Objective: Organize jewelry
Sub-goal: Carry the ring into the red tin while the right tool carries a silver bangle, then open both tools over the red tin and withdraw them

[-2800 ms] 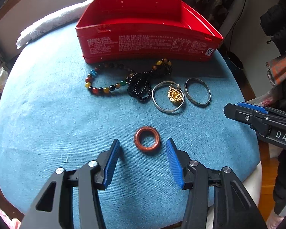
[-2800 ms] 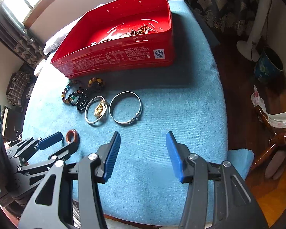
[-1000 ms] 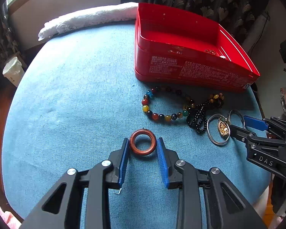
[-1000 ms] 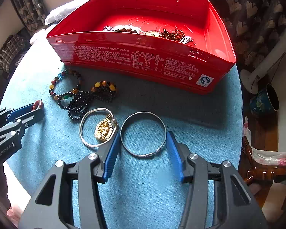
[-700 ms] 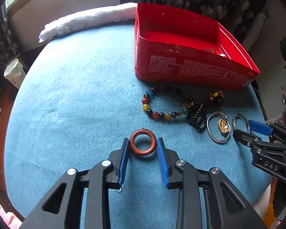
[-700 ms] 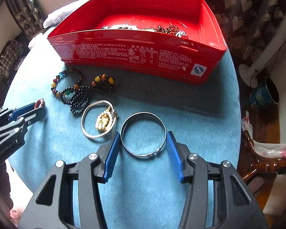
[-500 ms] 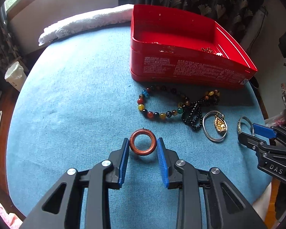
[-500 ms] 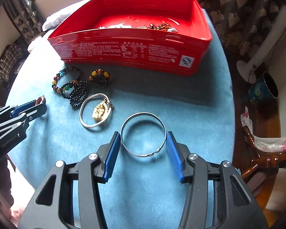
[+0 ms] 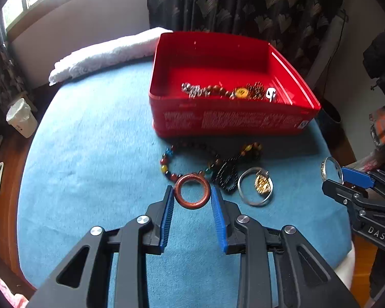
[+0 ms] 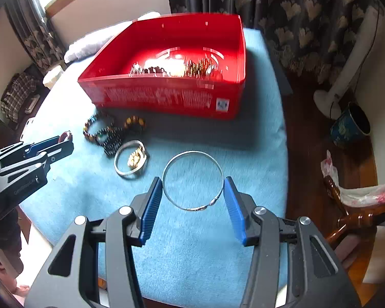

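My left gripper (image 9: 192,200) is shut on a brown ring (image 9: 192,191) and holds it above the blue table. My right gripper (image 10: 193,195) is shut on a thin silver bangle (image 10: 192,157), lifted off the cloth; the bangle also shows in the left wrist view (image 9: 329,168). A red tin (image 9: 231,120) with several pieces of jewelry inside stands behind. On the cloth in front of it lie a multicoloured bead bracelet (image 9: 166,165), a black bead bracelet (image 9: 225,175) and a silver bangle with a gold pendant (image 9: 256,186).
The round table has a blue cloth (image 9: 89,154). A white folded towel (image 9: 107,54) lies at its far left edge. A dark pot (image 10: 350,125) and a fan stand (image 10: 346,69) are on the floor to the right.
Both grippers have lifted with their pieces and moved toward the red tin. The brown ring and the thin silver bangle are off the cloth now.
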The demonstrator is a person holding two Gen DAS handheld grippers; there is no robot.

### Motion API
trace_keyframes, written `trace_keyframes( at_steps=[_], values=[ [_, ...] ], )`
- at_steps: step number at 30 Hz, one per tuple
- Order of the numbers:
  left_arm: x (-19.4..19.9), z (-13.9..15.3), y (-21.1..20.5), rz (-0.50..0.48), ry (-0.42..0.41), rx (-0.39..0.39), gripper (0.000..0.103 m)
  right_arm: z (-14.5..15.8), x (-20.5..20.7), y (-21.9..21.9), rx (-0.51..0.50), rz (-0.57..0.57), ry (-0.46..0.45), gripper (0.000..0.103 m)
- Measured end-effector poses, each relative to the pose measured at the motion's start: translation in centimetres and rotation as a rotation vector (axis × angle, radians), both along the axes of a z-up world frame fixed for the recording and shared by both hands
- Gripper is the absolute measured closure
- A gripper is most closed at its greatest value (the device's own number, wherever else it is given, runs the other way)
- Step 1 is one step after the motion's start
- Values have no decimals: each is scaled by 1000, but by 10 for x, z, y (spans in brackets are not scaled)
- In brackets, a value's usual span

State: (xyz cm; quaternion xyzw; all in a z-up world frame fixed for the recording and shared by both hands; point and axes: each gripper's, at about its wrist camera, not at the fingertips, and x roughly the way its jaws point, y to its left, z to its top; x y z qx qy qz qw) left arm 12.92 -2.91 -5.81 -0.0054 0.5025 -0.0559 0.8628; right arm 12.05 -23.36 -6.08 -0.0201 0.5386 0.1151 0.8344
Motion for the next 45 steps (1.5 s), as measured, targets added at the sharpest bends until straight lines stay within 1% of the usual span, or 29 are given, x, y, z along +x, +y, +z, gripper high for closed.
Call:
trace_keyframes(
  at_steps=[10, 14, 18, 24, 29, 39, 45],
  values=[
    [32, 51, -6, 19, -138, -30, 74, 47, 30, 4, 39, 26, -105, 56],
    [49, 65, -5, 23, -184, -36, 74, 61, 46, 10, 38, 33, -139, 56],
    [64, 71, -6, 29, -208, -31, 74, 70, 64, 15, 41, 38, -167, 56],
    [88, 67, -7, 43, -210, -24, 74, 73, 88, 21, 40, 35, -180, 55],
    [109, 57, -10, 46, -191, -9, 74, 67, 106, 22, 36, 26, -172, 55],
    [153, 25, -14, 54, -106, -1, 74, 37, 143, 25, 37, 12, -111, 55],
    [171, 4, -15, 52, -63, 15, 74, 10, 159, 28, 23, 2, -57, 55]
  ],
)
